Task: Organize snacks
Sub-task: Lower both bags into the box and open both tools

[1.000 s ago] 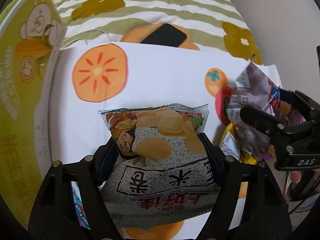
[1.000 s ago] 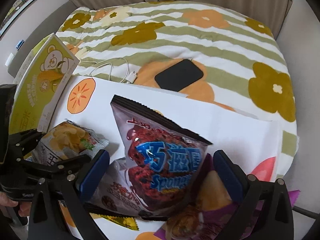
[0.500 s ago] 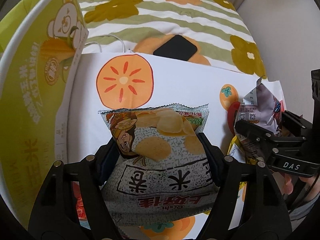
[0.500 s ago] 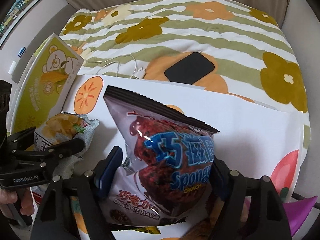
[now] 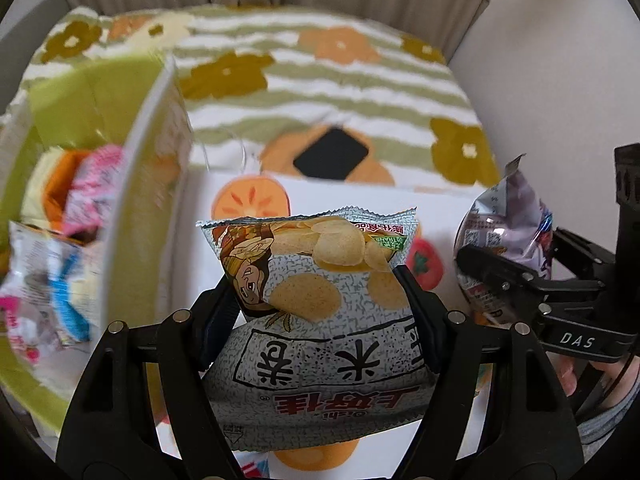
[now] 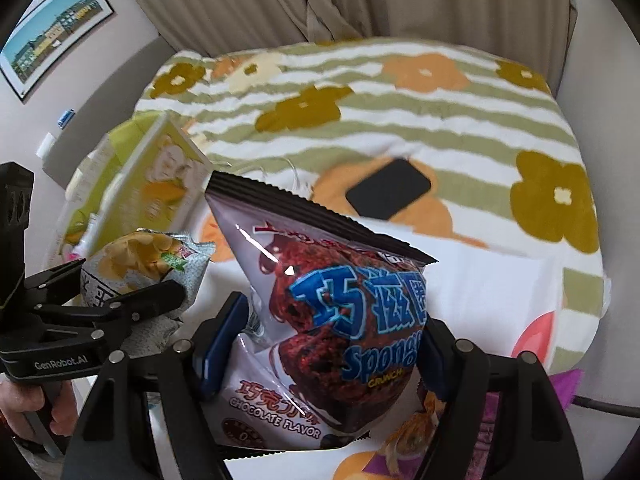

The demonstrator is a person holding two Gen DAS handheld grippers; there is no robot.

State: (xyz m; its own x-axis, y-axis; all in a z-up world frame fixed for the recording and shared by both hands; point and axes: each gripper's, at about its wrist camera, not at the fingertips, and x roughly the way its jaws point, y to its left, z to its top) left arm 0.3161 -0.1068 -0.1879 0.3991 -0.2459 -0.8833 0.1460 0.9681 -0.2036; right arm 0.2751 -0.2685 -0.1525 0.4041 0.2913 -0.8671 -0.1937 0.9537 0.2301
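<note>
My left gripper (image 5: 316,300) is shut on a grey potato chip bag (image 5: 316,280) and holds it in the air; it also shows in the right wrist view (image 6: 144,268). My right gripper (image 6: 332,328) is shut on a purple chocolate Sponge Crunch bag (image 6: 340,308), also lifted; this bag appears at the right of the left wrist view (image 5: 508,240). A green carton box (image 5: 132,200) stands open at the left, with several snack packets (image 5: 72,208) inside. The box also shows in the right wrist view (image 6: 160,184).
A white sheet with orange fruit prints (image 5: 320,196) lies over a striped floral blanket (image 6: 400,120). A black phone (image 6: 388,194) and a white cable (image 6: 260,168) lie on the blanket. More snack packets (image 6: 432,432) lie below my right gripper. Curtains hang behind.
Both grippers have lifted higher with their bags. My left gripper has moved left toward the green box, whose open inside now shows.
</note>
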